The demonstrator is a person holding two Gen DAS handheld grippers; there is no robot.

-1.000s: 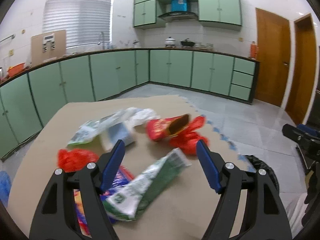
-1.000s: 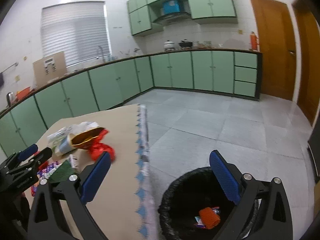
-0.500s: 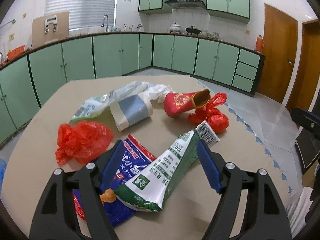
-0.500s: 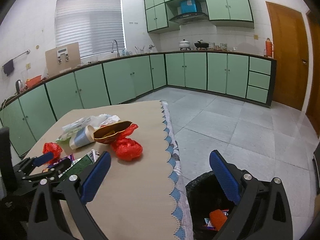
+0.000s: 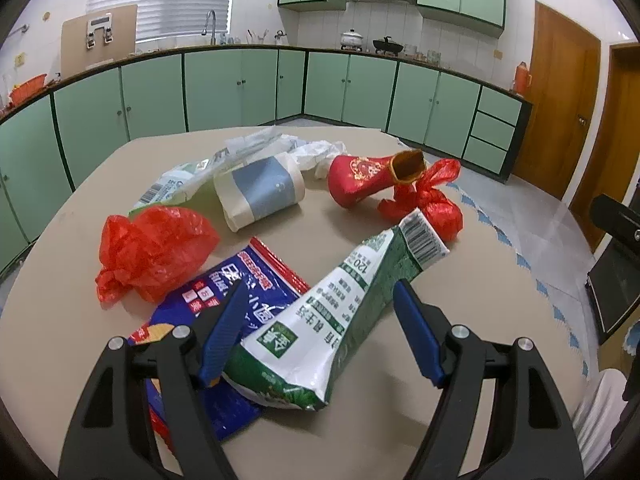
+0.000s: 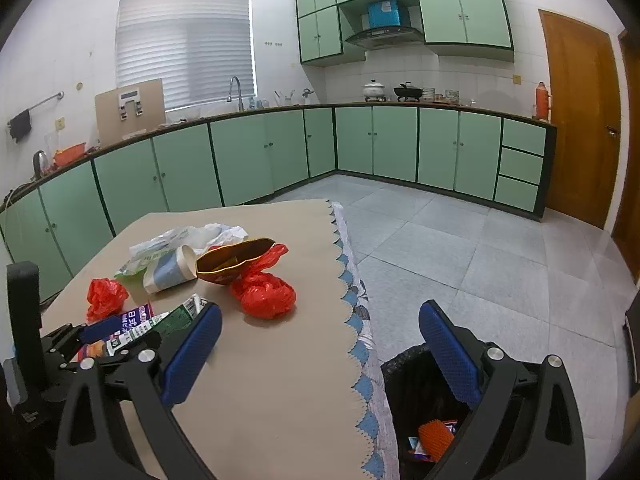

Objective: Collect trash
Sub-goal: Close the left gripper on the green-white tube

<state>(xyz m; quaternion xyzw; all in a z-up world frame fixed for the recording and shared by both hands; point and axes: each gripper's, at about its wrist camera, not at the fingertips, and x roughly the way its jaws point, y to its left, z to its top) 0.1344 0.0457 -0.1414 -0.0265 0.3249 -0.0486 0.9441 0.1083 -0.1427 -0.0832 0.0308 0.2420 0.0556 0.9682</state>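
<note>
Wrapper: green-and-white snack wrapper (image 5: 352,312) lies flat on the table (image 5: 460,320), barcode end pointing away, its near end lapping over a blue packet (image 5: 224,308); it sits between the left fingers.
Left gripper: left gripper (image 5: 320,324) has its blue pads spread wide on either side of the wrapper's middle, not yet pinching; whether the pads touch the film I cannot tell.
Grasp advice: bring the tips down to the tabletop, then close across the wrapper's width so the film buckles up into the pads; the bag looks light and slippery, so a full, firm squeeze seems wise.
Risk: the left pad rests over the blue packet, so closing may drag that along too; either accept both or shift slightly right first.
Neighbours: red plastic bag (image 5: 152,248) to the left, paper cup (image 5: 260,192) on its side beyond, red gold-rimmed pouch (image 5: 372,176) and knotted red bag (image 5: 432,204) farther right, all apart from the pads.
Right gripper: right gripper (image 6: 320,348) hovers with fingers apart and nothing between them, over the table's edge.
Bin: black-lined trash bin (image 6: 424,400) stands on the floor just beside the table's scalloped edge, some rubbish already inside; carry the wrapper over there, lifting clear of the cloth edge.
</note>
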